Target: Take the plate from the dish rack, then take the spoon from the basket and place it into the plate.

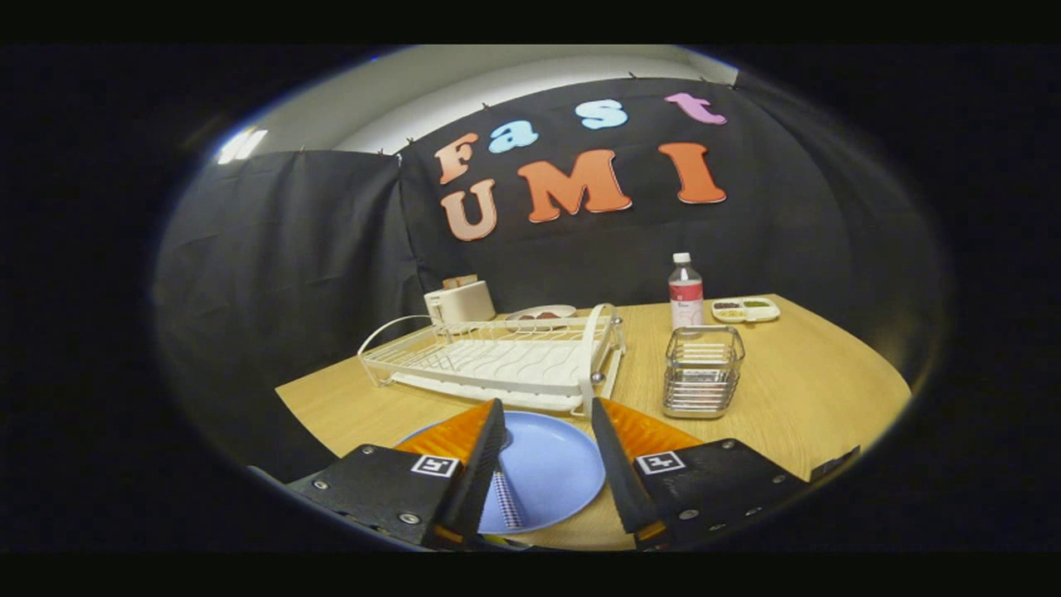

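Observation:
A blue plate (551,473) lies flat on the wooden table (796,398), under and between my fingers. A spoon (506,500) with a checked handle rests in the plate, close beside the inner side of the left finger; only part of it shows. My gripper (547,406) stands open above the plate, and the fingers press on nothing. Just beyond the fingertips stands the white dish rack (497,361), with no dishes in it. The wire basket (703,371) stands to the right of the rack, ahead of the right finger, and looks empty.
Behind the rack stand a white toaster (458,303) and a small plate with food (540,314). A bottle (685,292) and a divided tray (745,309) stand at the table's far right. Black cloth walls close the booth behind and to the left.

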Demonstrator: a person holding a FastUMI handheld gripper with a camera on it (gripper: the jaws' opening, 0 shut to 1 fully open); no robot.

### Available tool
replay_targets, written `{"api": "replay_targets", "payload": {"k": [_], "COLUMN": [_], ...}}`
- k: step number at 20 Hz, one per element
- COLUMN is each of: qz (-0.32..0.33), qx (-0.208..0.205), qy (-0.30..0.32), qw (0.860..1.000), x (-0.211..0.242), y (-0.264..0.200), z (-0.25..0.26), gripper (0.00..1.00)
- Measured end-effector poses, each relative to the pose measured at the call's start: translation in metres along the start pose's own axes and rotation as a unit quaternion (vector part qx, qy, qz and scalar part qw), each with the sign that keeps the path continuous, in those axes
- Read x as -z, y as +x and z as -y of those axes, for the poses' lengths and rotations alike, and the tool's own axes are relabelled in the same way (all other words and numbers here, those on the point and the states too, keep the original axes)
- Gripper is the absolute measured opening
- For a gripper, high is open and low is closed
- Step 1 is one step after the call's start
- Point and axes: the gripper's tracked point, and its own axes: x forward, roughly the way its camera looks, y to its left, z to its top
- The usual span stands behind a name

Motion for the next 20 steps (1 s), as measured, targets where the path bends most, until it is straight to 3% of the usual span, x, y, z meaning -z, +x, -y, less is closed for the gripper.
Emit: {"api": "replay_targets", "payload": {"k": [2, 8, 20], "qz": [0.023, 0.110, 0.193], "qx": [0.018, 0.063, 0.126], "qy": [-0.018, -0.030, -0.092], "qw": [0.999, 0.992, 0.969], "x": [-0.020, -0.093, -0.191], "y": [0.000, -0.011, -0.032], "z": [0.003, 0.007, 0.010], "gripper": [0.72, 0.83, 0.93]}}
